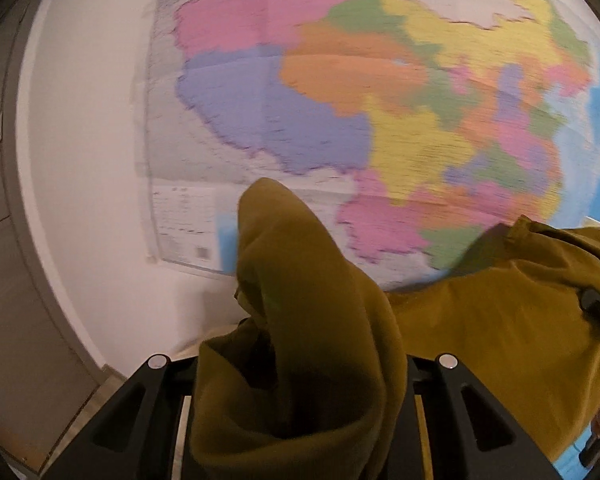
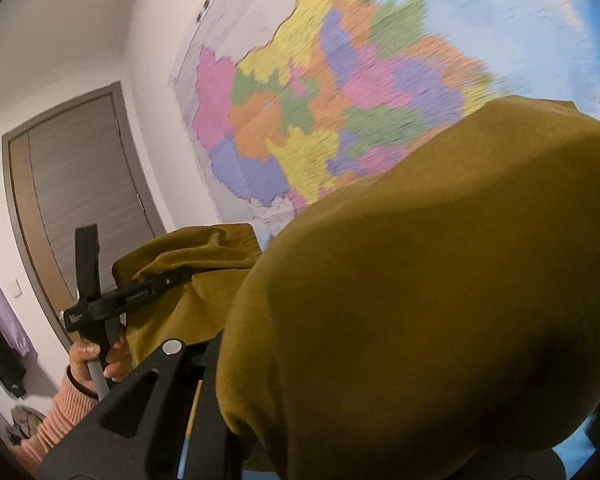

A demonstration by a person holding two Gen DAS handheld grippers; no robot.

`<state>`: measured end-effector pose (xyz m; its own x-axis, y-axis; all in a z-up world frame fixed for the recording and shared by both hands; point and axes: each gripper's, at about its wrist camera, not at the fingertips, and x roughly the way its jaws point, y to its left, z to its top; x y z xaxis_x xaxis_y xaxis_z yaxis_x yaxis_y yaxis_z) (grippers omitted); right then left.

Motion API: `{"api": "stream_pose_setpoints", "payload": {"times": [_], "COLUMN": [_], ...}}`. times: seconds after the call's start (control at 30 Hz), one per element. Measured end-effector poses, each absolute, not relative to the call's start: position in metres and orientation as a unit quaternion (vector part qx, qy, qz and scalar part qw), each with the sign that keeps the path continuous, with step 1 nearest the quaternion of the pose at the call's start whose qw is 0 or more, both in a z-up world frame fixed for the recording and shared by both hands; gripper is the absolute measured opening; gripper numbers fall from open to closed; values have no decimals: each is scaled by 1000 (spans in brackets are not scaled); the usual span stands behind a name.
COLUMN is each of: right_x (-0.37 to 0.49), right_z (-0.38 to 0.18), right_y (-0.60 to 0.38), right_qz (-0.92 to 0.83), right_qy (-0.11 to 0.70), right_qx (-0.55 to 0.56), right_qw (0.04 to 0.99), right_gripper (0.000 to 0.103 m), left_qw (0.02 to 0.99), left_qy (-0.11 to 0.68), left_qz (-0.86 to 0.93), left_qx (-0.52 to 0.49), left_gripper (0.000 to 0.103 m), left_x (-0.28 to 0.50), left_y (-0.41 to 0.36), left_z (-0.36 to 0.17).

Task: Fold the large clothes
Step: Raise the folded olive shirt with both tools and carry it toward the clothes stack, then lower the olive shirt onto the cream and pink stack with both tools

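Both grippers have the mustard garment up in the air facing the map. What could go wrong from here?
1. Mustard garment drapes over the right gripper and covers most of its camera view, so the next placement is partly blind.
2. Left gripper holds a bunched wad, not a clean edge; the fold may come out uneven.
3. Cloth spans both grippers; pulling apart could slip one grasp.

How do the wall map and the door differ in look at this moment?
The map is a patchwork of pink, yellow, orange, green and purple with blue at one side; the door is plain grey-brown in a grey frame. The map is partly hidden behind the mustard garment held up by both grippers; the door shows mostly uncovered, with the left gripper low in front of it. Both sit on white walls.
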<state>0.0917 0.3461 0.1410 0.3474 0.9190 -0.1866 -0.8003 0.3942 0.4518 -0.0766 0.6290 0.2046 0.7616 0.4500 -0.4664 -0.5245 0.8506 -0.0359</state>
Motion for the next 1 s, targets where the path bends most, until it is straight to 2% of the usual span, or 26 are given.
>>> {"api": "stream_pose_setpoints", "payload": {"times": [0.13, 0.23, 0.33, 0.4, 0.5, 0.6, 0.63, 0.8, 0.9, 0.93, 1.0], "right_x": [91, 93, 101, 100, 95, 96, 96, 92, 93, 96, 106], "right_z": [128, 100, 44, 4, -31, -25, -19, -4, 5, 9, 14], "right_y": [398, 431, 456, 469, 460, 439, 429, 372, 335, 326, 310], "right_qz": [537, 541, 545, 537, 545, 557, 556, 560, 521, 506, 481], "right_qy": [188, 202, 283, 349, 398, 412, 416, 421, 402, 392, 383], "right_qx": [110, 93, 91, 61, 63, 81, 84, 80, 66, 65, 70], "right_qw": [815, 811, 784, 766, 735, 717, 715, 709, 751, 766, 786], "right_gripper": [14, 14, 16, 19, 32, 48, 60, 62, 61, 59, 59], "left_qw": [919, 908, 881, 850, 827, 827, 827, 829, 829, 829, 838], "left_qy": [234, 236, 272, 323, 343, 338, 342, 350, 344, 333, 307], "left_qz": [301, 324, 355, 381, 373, 360, 361, 362, 363, 377, 391], "left_qx": [-94, -124, -156, -167, -244, -269, -264, -244, -251, -245, -225], "left_gripper": [22, 22, 22, 22, 31, 33, 33, 35, 46, 57, 66], "left_x": [-68, -65, -60, -54, -68, -77, -77, -80, -86, -95, -105], "left_y": [676, 716, 756, 778, 808, 816, 816, 813, 807, 803, 790], "left_z": [187, 160, 104, 57, 3, -4, -2, 8, 15, 21, 33]}}
